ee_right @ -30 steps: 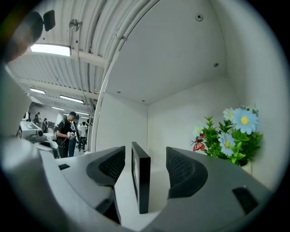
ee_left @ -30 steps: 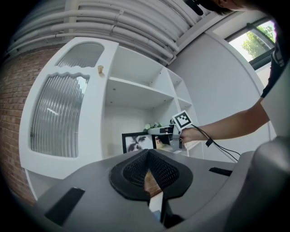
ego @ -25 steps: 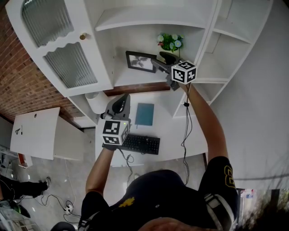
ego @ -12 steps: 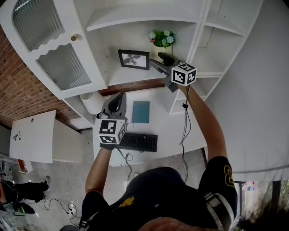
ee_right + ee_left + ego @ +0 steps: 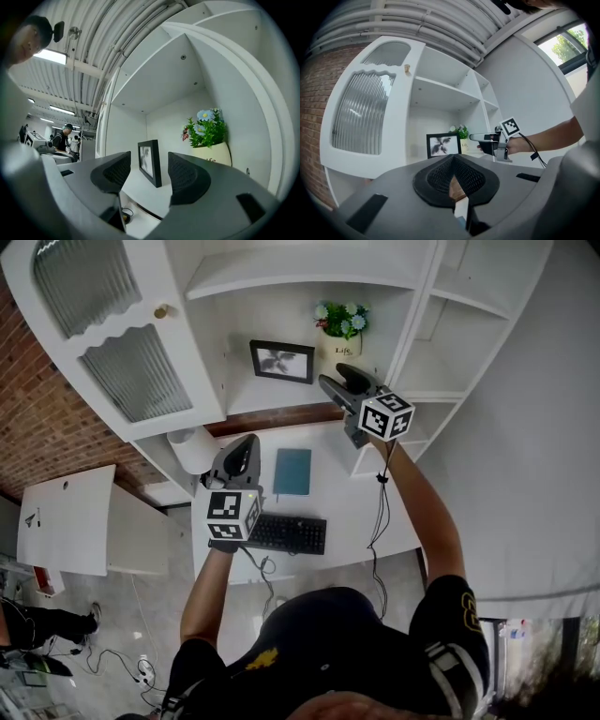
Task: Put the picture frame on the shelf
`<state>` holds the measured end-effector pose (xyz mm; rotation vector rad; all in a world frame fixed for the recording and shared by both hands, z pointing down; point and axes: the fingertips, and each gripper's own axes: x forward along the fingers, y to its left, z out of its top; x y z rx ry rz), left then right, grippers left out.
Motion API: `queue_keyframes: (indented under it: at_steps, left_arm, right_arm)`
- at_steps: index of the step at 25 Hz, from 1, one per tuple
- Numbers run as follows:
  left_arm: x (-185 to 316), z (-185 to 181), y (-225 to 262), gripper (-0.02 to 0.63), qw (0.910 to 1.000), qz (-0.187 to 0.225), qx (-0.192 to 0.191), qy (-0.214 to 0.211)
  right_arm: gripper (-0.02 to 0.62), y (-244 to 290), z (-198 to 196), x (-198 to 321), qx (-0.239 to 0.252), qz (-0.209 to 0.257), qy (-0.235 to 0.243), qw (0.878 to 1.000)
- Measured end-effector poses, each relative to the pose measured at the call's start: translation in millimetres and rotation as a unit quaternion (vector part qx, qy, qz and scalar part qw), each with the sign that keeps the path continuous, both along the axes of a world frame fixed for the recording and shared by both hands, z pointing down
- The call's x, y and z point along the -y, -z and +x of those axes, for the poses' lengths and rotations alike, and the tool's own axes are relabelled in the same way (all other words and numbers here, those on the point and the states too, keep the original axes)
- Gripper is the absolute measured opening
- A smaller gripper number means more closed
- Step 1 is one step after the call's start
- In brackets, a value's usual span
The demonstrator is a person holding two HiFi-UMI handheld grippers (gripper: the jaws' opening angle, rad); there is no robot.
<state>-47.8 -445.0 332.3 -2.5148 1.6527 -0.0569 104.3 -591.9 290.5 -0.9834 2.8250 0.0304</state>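
Count so far:
- 1 black rectangular picture frame (image 5: 282, 361)
- 1 cream pot of blue and pink flowers (image 5: 342, 326)
- 1 flat teal book (image 5: 292, 472)
- 1 black keyboard (image 5: 289, 533)
- 1 white cylinder (image 5: 190, 448)
- 1 white table (image 5: 356, 512)
- 1 round brass knob (image 5: 161, 311)
- 2 ribbed glass door panels: upper panel (image 5: 80, 282), lower panel (image 5: 141, 371)
- 2 grey claws: left claw (image 5: 246, 442), right claw (image 5: 335, 378)

The flower pot (image 5: 216, 152) is half hidden behind the right gripper (image 5: 149, 161), its print cut off

On shelf (image 5: 272, 396): picture frame (image 5: 281, 361), flower pot (image 5: 343, 339)
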Motion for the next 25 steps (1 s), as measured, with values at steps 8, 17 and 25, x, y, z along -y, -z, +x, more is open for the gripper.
queue_keyframes:
  at_steps: [8,17,25]
  left_arm:
    - [-3.5,-23.1,-17.0,0.017,0.9993,-0.012,-0.015,0.032]
    - [-14.0,-33.0,-35.6,0.017,0.9984,-0.015,-0.040,0.036]
    - [-32.9,-44.4,-67.5,0.017,0.9968,-0.038,-0.033,0.062]
  right_arm:
    - [0.161,-16.1,8.2,-48.3,-0.003,0.030,-0.032,0.999]
    - [0.032,-46.0,22.0,-107.2,-0.071,0.073,-0.066,0.993]
    - [0.008,-68.4,32.9,-149.1,-0.047,0.067,-0.125,0.989]
